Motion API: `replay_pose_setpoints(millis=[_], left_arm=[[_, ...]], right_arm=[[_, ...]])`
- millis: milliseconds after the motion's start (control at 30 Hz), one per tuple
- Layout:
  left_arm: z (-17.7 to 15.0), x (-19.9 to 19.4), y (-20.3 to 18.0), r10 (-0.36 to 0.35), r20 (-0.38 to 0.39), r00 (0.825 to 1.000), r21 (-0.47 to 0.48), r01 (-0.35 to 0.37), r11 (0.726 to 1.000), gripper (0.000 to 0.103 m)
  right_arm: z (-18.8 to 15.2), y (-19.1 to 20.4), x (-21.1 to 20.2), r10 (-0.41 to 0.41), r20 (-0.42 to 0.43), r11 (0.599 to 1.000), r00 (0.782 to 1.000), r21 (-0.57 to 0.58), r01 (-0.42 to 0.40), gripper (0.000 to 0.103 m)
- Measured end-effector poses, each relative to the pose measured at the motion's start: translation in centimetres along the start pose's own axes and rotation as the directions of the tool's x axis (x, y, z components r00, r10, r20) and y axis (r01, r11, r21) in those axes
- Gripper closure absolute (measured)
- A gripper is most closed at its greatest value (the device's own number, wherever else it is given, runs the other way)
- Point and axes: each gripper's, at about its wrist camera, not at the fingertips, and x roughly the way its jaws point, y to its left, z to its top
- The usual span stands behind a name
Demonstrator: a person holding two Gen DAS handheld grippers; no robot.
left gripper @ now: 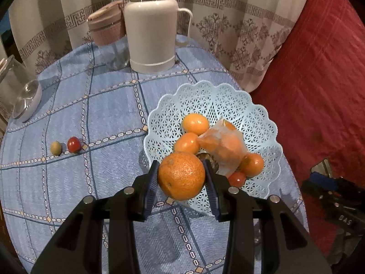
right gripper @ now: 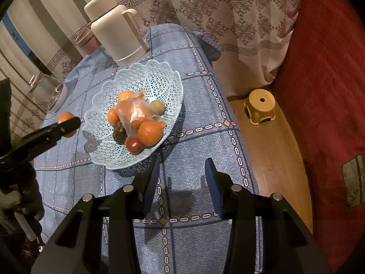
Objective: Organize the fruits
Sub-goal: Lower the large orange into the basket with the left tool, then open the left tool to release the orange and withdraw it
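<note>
The only lettering that can be read is "DAS", in pale capitals on the dark body of the right gripper [left gripper: 337, 196], at about four o'clock near the edge of the left wrist view. Beyond those three letters the word cannot be made out. No other label, brand, number or sign can be read in either view.
</note>
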Motion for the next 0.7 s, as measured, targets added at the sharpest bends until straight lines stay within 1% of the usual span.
replay_pose_setpoints(millis=[267, 567, 600, 633, 667, 700], left_arm=[[-0.6, 1.8, -0.2, -0.009, -0.045, 0.999, 0.008, 0.009, 1.000, 0.064], [-1.1, 3.0, -1.4, -0.042, -0.080, 0.996, 0.023, 0.044, 0.999, 0.064], [-1.1, 3.1, -1.5, -0.047, -0.084, 0.995, 0.023, 0.049, 0.999, 0.059], [-1.1, 3.0, -1.6, -0.053, -0.081, 0.995, 0.021, 0.055, 0.998, 0.053], [-1.1, 2.9, -1.6, -0.058, -0.075, 0.995, 0.018, 0.059, 0.998, 0.036], [-1.0, 2.7, -1.6, -0.062, -0.063, 0.996, 0.013, 0.063, 0.998, 0.032]], right_arm=[[0.1, 0.0, 0.1, -0.004, -0.006, 1.000, 1.000, -0.001, 0.004, 0.060], [0.1, 0.1, 0.0, -0.010, -0.007, 1.000, 1.000, 0.006, 0.010, 0.060], [0.0, 0.0, 0.0, -0.011, -0.007, 1.000, 1.000, 0.008, 0.011, 0.060], [0.0, 0.0, 0.0, -0.013, -0.006, 1.000, 1.000, 0.010, 0.013, 0.060], [0.0, 0.0, -0.1, -0.014, -0.004, 1.000, 1.000, 0.012, 0.015, 0.060], [0.0, 0.0, -0.1, -0.015, -0.002, 1.000, 1.000, 0.013, 0.015, 0.060]])
